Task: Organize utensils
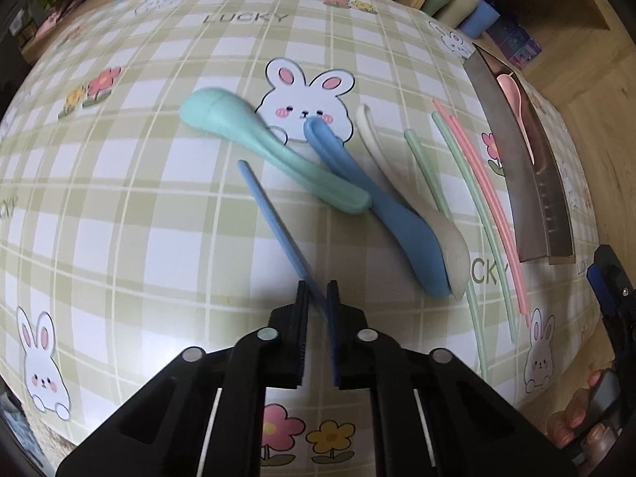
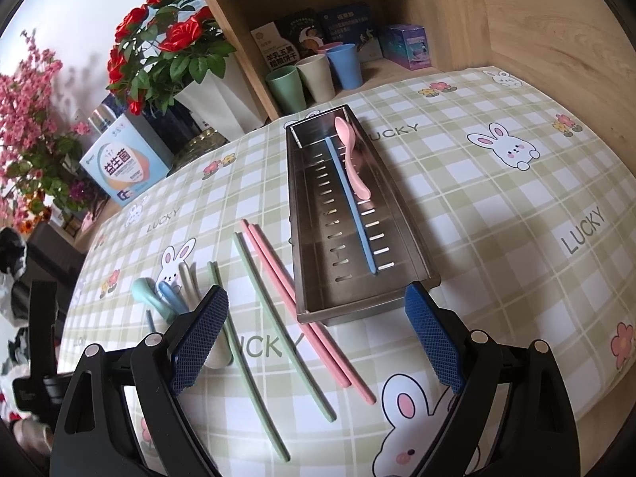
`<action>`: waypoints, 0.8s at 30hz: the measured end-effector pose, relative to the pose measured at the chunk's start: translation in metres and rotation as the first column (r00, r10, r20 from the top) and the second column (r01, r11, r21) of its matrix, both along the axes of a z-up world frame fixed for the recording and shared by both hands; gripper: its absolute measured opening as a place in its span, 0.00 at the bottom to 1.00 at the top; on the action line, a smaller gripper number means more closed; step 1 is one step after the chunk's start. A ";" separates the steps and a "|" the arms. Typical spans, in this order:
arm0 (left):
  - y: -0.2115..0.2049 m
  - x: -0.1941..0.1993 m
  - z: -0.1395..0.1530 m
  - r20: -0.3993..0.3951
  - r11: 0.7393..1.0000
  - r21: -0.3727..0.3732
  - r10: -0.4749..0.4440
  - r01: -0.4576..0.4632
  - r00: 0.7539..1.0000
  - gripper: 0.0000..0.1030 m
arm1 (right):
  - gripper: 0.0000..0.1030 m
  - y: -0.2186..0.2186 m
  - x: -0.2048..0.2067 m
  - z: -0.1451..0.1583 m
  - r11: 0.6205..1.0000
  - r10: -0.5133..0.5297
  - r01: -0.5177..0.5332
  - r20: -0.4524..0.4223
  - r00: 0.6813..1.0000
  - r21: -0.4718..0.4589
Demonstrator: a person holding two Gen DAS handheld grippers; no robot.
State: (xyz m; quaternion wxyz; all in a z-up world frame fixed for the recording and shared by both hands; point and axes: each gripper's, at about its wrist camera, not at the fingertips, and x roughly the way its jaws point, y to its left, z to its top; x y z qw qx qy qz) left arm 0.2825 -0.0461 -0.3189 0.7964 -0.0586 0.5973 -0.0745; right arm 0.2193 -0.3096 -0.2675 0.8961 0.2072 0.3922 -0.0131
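Left gripper (image 1: 318, 292) clamped on blue chopstick (image 1: 274, 222); right gripper (image 2: 318, 338) wide open, empty.

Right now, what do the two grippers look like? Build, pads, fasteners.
Both are black plastic linkage frames with round silver pivot pins. The left gripper has black ribbed fingers, one with a blue pad face. The right gripper carries blue pads with a diamond-knurled texture. No cables or sleeves are visible.

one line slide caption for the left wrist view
Left tool shut on a blue chopstick, with three spoons crossed on the checked tablecloth beyond.
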 end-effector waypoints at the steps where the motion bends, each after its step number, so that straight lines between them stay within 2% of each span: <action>1: -0.003 0.001 0.001 0.011 1.000 0.017 -0.018 0.018 1.000 0.01 | 0.85 0.000 0.000 0.000 1.000 -0.002 0.002 0.000 1.000 0.000; 7: -0.007 0.014 0.001 0.015 0.999 0.042 -0.023 0.023 1.000 0.03 | 0.85 -0.001 0.001 -0.002 1.000 0.002 -0.002 -0.005 1.000 0.005; 9: -0.004 0.016 0.000 -0.022 1.000 0.006 -0.002 0.003 1.000 0.08 | 0.85 -0.001 0.001 0.000 1.000 0.001 -0.001 -0.001 1.000 0.005; 10: -0.004 0.016 -0.001 -0.039 1.000 -0.028 0.000 -0.001 0.999 0.14 | 0.85 -0.003 0.000 0.000 1.000 -0.002 0.002 0.002 1.000 0.005; 11: -0.004 0.013 0.001 -0.039 0.999 -0.037 -0.004 0.002 0.999 0.15 | 0.85 -0.003 0.000 0.000 1.000 -0.005 0.005 0.002 1.000 0.005; 14: -0.013 0.002 0.004 -0.036 0.999 -0.009 -0.042 0.042 0.998 0.15 | 0.85 -0.006 0.000 -0.001 1.000 -0.013 0.013 -0.001 1.000 0.013; 17: -0.017 -0.006 0.001 -0.057 0.999 0.041 -0.033 0.035 0.998 0.15 | 0.85 -0.005 0.000 -0.002 1.000 -0.007 0.007 -0.003 1.000 0.014; 19: -0.017 -0.008 -0.001 -0.060 0.999 0.042 -0.021 0.024 0.998 0.15 | 0.85 -0.004 -0.001 -0.001 1.000 -0.004 0.004 0.001 1.000 0.012; 21: -0.020 -0.007 -0.001 -0.054 0.998 0.046 -0.030 0.033 0.998 0.11 | 0.85 -0.004 -0.001 0.000 1.000 -0.005 0.005 0.002 1.000 0.012; 22: -0.022 -0.007 0.000 -0.049 0.998 0.043 -0.042 0.044 0.998 0.05 | 0.85 -0.004 -0.001 -0.001 1.000 -0.007 0.007 0.001 1.000 0.012; 24: -0.028 -0.008 0.004 -0.026 0.994 0.075 -0.072 0.074 0.997 0.01 | 0.85 -0.005 -0.002 -0.001 1.000 -0.011 0.011 -0.001 1.000 0.014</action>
